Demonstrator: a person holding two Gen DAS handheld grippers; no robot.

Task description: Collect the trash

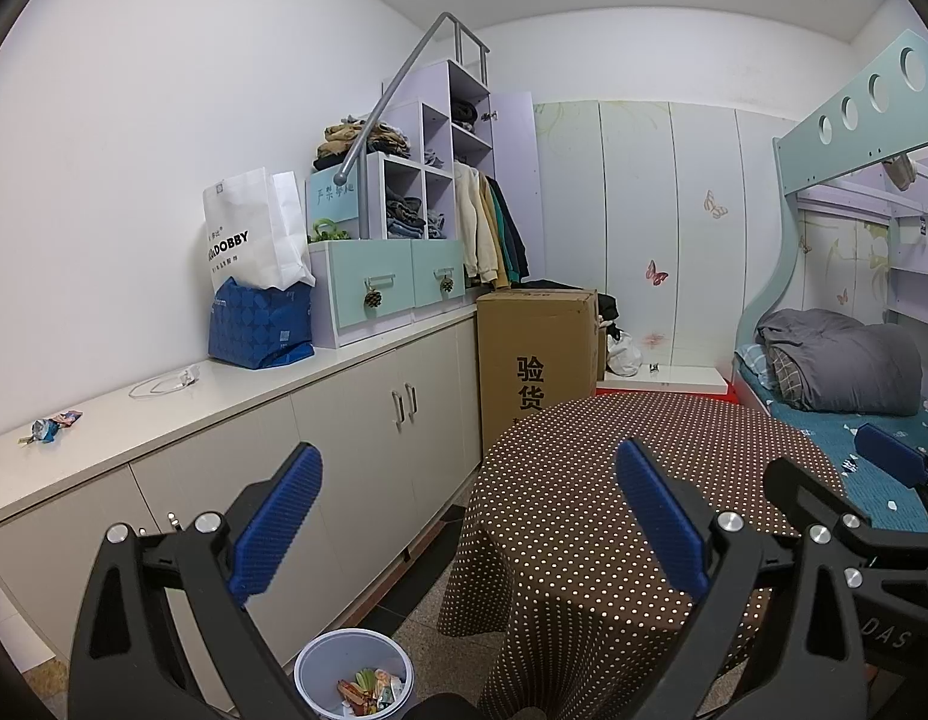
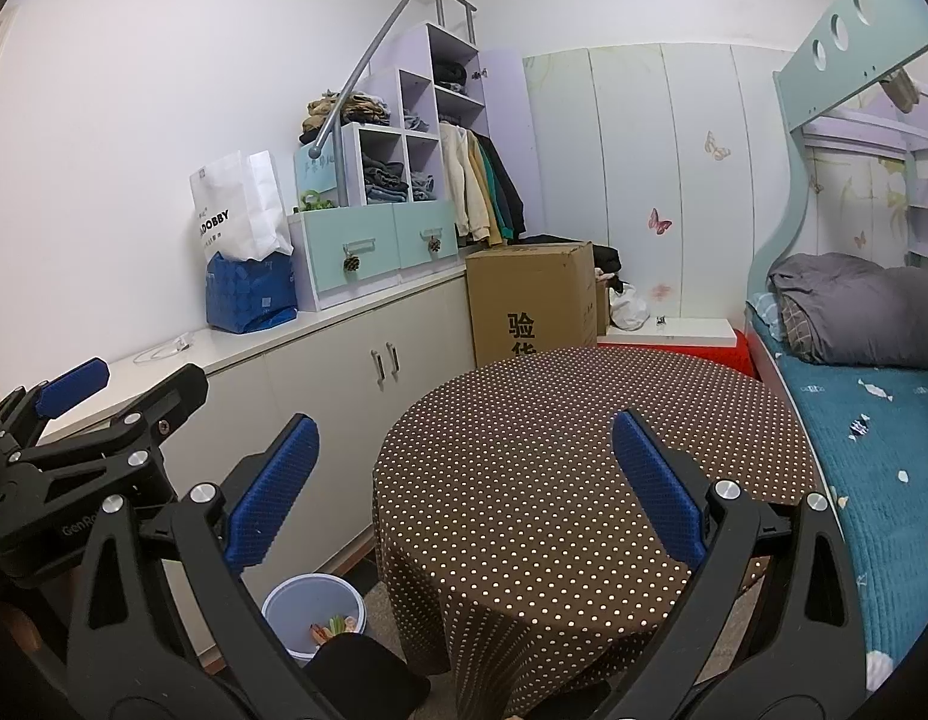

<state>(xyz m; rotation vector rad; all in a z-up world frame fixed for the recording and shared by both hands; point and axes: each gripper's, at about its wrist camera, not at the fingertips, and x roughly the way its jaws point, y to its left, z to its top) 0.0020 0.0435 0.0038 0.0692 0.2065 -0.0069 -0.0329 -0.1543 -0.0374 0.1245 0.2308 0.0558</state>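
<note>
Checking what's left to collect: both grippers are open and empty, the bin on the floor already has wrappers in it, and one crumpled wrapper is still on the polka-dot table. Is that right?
Not quite. The crumpled wrapper lies on the white cabinet counter, not the polka-dot table, as the left wrist view shows. The rest holds: left gripper and right gripper open and empty, bin holding wrappers.

In front of me stands the round desk (image 2: 524,450) under a brown dotted cloth, its top bare. Beside it the bin (image 1: 351,669) sits on the floor. Candy wrappers (image 2: 872,390) lie scattered on the bed (image 2: 884,480).
</note>
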